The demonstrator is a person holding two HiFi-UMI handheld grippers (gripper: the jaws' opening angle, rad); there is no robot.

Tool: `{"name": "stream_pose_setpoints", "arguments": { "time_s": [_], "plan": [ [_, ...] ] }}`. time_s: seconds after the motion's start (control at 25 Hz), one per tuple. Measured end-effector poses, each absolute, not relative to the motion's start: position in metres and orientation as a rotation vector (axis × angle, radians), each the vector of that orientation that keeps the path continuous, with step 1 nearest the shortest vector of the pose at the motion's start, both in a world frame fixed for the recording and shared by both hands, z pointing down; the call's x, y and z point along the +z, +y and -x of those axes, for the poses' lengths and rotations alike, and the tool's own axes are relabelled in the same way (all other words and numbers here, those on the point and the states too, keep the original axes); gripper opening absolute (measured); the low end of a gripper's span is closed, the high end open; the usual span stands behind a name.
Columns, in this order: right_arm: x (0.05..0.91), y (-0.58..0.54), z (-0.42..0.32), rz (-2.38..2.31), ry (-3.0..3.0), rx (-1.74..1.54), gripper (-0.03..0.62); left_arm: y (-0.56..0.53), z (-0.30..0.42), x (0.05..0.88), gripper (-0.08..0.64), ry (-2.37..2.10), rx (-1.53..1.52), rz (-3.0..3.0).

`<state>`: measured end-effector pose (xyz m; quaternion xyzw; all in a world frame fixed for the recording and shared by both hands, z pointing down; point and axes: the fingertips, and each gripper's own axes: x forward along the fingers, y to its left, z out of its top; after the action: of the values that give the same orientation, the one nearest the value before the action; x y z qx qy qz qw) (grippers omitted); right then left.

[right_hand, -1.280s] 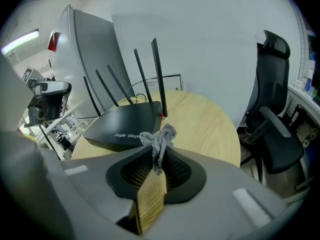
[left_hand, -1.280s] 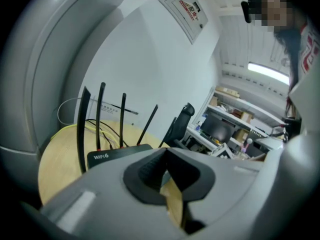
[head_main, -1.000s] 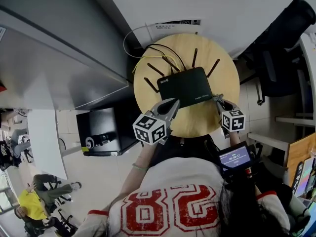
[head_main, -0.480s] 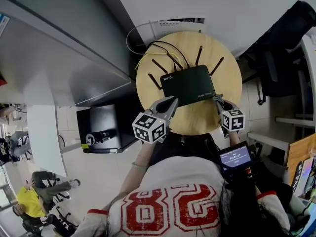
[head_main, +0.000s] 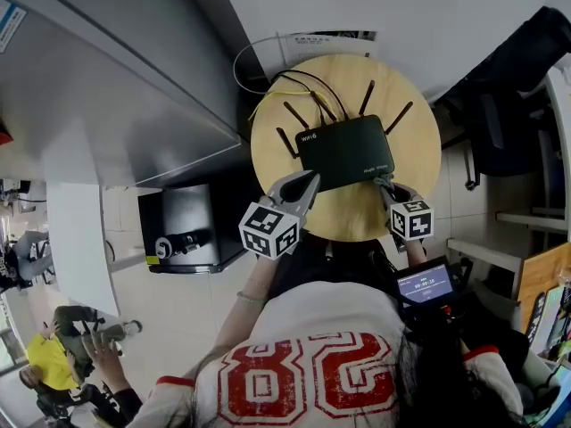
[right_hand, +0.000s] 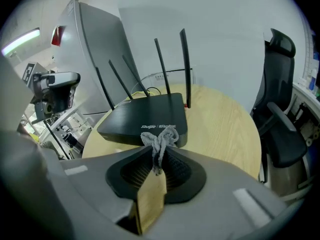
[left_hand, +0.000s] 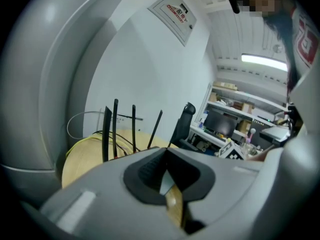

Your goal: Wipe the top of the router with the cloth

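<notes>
A black router with several upright antennas lies on the round wooden table. In the right gripper view the router sits just ahead of the jaws. My right gripper is at its front right corner, shut on a small grey cloth that bunches out of the jaws and hangs in front of the router's front edge. At the router's front left corner my left gripper is shut with nothing in it. The left gripper view shows only the antennas over the table.
Yellow and black cables trail off the table's back left. A grey cabinet stands to the left, with a black box on the floor below it. A black office chair stands to the right. People sit at the lower left.
The right gripper with the cloth has moved in closer to the router's front right corner. The left gripper has stayed by the front left corner.
</notes>
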<state>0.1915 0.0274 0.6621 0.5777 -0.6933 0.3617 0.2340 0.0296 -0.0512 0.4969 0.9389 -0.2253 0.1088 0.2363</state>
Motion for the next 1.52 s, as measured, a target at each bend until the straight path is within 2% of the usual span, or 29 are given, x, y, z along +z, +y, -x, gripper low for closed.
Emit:
{"name": "stream_pose_setpoints", "arguments": {
  "time_s": [1.04, 1.52],
  "plan": [
    [0.666, 0.010, -0.029, -1.256, -2.073, 0.934, 0.058, -0.056, 0.058, 0.495, 0.002, -0.689, 0.302, -2.597],
    [0.665, 0.002, 0.012, -1.089, -2.131, 0.897, 0.058, -0.065, 0.095, 0.498, 0.002, -0.818, 0.258, -2.535]
  ]
}}
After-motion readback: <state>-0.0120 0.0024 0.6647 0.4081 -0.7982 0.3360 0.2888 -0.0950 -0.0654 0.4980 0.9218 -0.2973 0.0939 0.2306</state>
